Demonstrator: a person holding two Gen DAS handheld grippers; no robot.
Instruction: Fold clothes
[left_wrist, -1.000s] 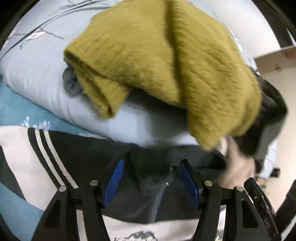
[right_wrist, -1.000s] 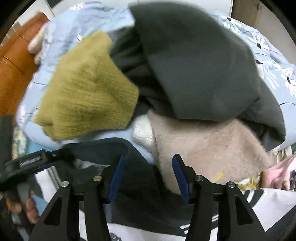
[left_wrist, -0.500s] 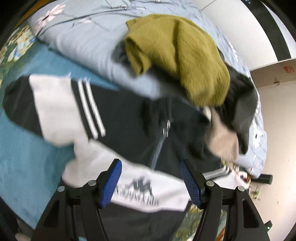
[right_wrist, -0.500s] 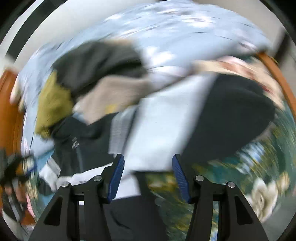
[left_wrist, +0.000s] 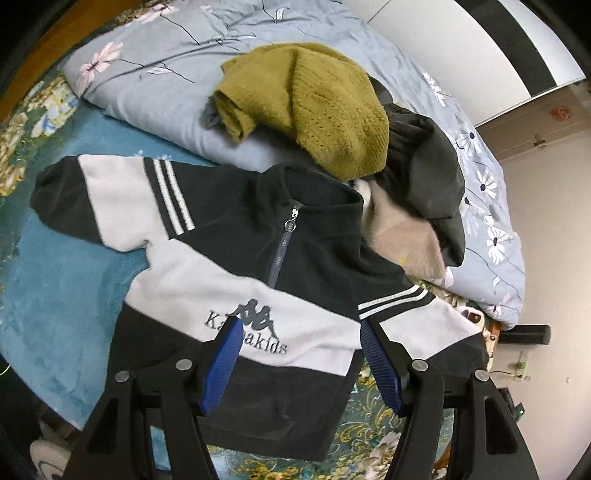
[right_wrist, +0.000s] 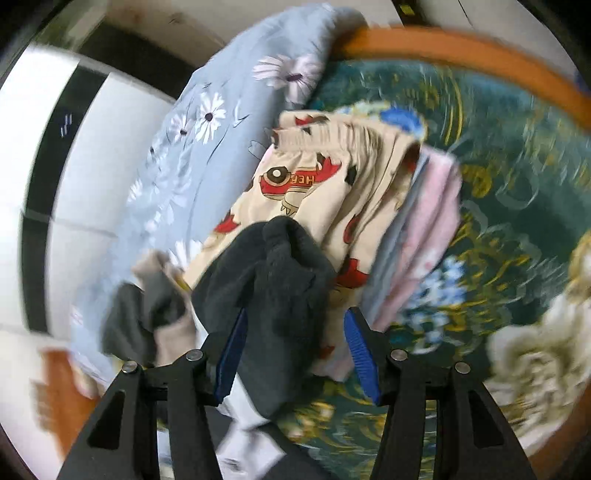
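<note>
The left gripper (left_wrist: 301, 345) has its two blue-padded jaws spread wide and holds nothing; between and just beyond them lies the one black-and-white zip jacket (left_wrist: 258, 280), spread front-up on the bed with its printed white chest band right at the fingertips, its collar pointing away and one sleeve out to each side, each sleeve crossed by white stripes. The right gripper (right_wrist: 293, 349) also stands wide apart, and a dark cuff (right_wrist: 280, 288) of that jacket's sleeve lies in the gap between its jaws; the view is blurred, so whether either pad touches the cloth cannot be told. Past the jacket's collar, in the left wrist view, four more garments are heaped on one folded grey-blue floral quilt (left_wrist: 155, 77): one mustard knit sweater (left_wrist: 325, 110) on top, one dark grey garment (left_wrist: 432, 166) beside it, one beige fuzzy piece (left_wrist: 402, 240) touching the jacket's shoulder, and a small grey scrap under the mustard knit. Beyond the right jaws lie one cream printed garment (right_wrist: 325, 184) with red patches and one pink folded piece (right_wrist: 428, 236) just beside it, on a dark green floral bedspread (right_wrist: 517, 177). A blue blanket (left_wrist: 55, 295) lies under the jacket's left side.
</note>
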